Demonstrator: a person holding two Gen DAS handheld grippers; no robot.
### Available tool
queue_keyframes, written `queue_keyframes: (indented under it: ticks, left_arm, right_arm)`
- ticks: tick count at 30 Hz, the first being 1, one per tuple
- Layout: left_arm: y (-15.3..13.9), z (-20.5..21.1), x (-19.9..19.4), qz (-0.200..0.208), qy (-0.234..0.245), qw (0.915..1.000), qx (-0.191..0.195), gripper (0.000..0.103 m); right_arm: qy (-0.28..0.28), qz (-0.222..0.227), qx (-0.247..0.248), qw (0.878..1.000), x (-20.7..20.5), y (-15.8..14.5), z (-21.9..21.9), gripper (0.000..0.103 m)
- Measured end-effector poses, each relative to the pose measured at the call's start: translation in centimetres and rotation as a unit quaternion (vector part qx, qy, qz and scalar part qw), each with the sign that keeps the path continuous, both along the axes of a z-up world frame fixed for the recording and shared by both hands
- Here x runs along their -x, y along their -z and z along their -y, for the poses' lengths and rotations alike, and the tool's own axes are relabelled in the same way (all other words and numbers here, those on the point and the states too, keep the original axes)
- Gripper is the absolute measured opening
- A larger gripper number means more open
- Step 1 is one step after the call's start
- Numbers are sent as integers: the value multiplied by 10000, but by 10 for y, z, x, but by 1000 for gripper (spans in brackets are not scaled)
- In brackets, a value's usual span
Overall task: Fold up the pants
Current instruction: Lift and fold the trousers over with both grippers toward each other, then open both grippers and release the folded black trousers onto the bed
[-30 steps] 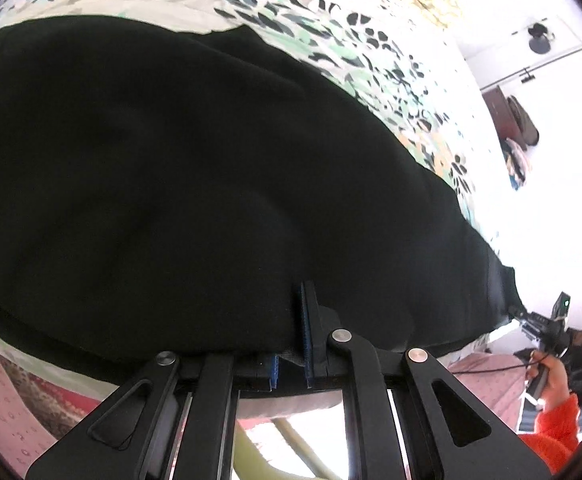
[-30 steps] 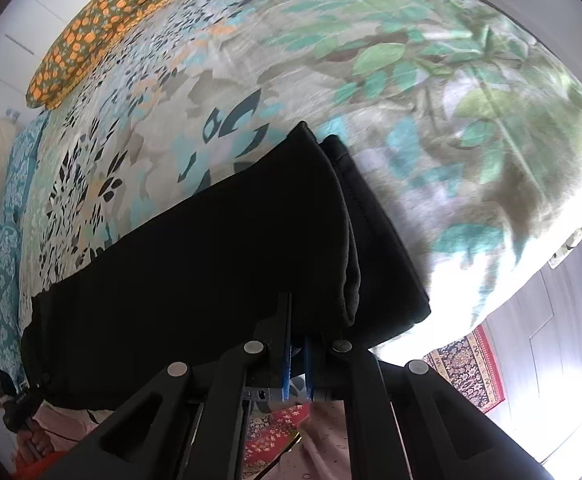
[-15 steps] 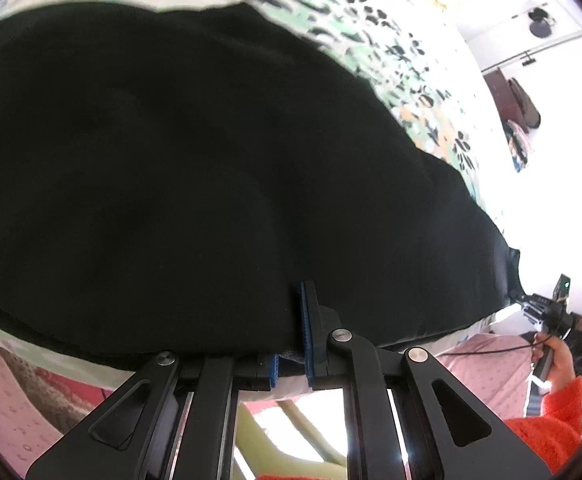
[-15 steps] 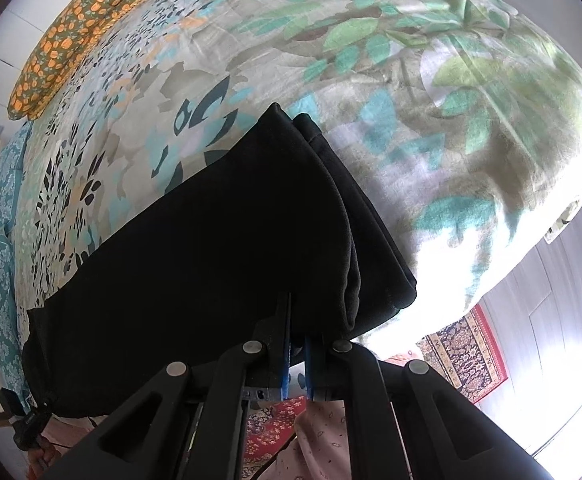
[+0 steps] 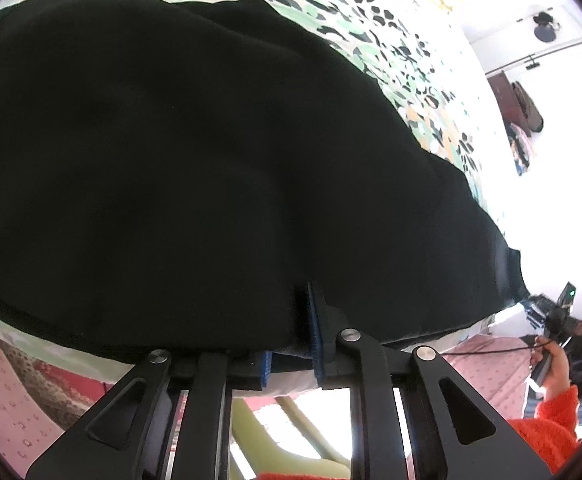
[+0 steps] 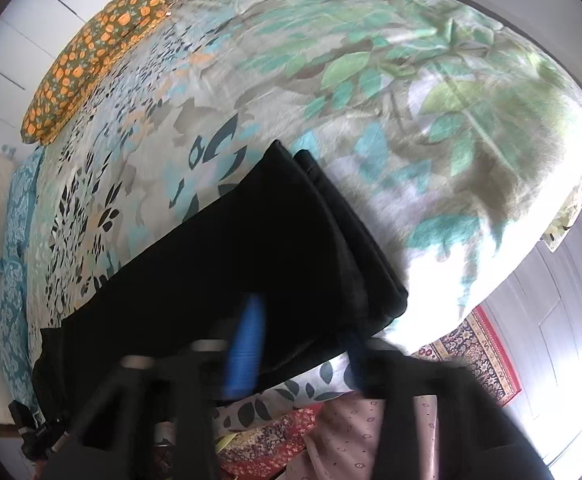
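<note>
Left wrist view shows the left claw (image 5: pixel 291 344) closed on the pants (image 5: pixel 195 168) edge on the bed (image 6: pixel 431 92), while the blurred right claw (image 6: pixel 303 344) stands open.

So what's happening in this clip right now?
A person with two handheld grippers is folding black pants on a bed with a leaf-print cover. The left gripper is clamped on the pants' near edge. The right gripper, blurred, has its jaws apart at the near edge by the leg ends, gripping nothing.
</note>
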State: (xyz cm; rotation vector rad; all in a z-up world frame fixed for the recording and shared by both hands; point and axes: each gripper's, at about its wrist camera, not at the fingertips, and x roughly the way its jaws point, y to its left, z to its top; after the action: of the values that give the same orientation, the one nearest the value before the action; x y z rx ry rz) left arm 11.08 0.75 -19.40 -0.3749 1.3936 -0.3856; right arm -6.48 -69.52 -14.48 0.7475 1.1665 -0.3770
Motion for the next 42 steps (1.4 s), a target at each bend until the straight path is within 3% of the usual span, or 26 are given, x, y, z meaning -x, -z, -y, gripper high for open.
queue_keyframes:
  ticks: [1,5,22,24,26,28,30,32,34,37,39,42]
  left_arm:
    - [-2,0,1,35,16,10000,15,7]
    - [-12,3,9,247,163,9996,-13,5]
    - [2,12,15,-34,480,9977,-488,6]
    - [0,14,15,-33,534,9967,-619,13]
    - [-2,13,15,-102,575,9958,-709,22]
    - [-6,5,18,-211,625,9949,-769,35]
    - [-12,-10,23,-374,643,9931,-904,45]
    - [-24,-29,29,-454,645,9926,-918,45]
    - [-47,-53,28,-177,528,9942,-923,47]
    - [-84,-75,13,734,385,9857,-1465,61]
    - [-92,-69,-1,1223,432,9798,-1525,66]
    - [-72,-38,-13,1495,797,9759,-1372,65]
  right_arm:
    - [-3,-21,31,10000,-1,0,0,8]
    - [-47,-153,200,9997,-5,0,-3,8]
    - [17,-460,286,9985,-12,5,-5,8]
    - [36,-508,408,9979,-11,2,-6,17]
    - [93,-531,551,9970,-8,-3,-6,49]
    - [258,-343,634,9971,2,-14,-6,65]
    - [426,-256,730,9961,12,-25,-7,68]
    - [477,-172,1086,9928,21,-41,-17,68]
    - [237,-28,1662,9858,21,-63,-39,68]
    - [-342,442,1917,9799,-1,-83,-85,76]
    - [-811,718,1731,9789,-27,-85,-123,78]
    - [-1431,1076,1128,9774,-70,-73,-184,78]
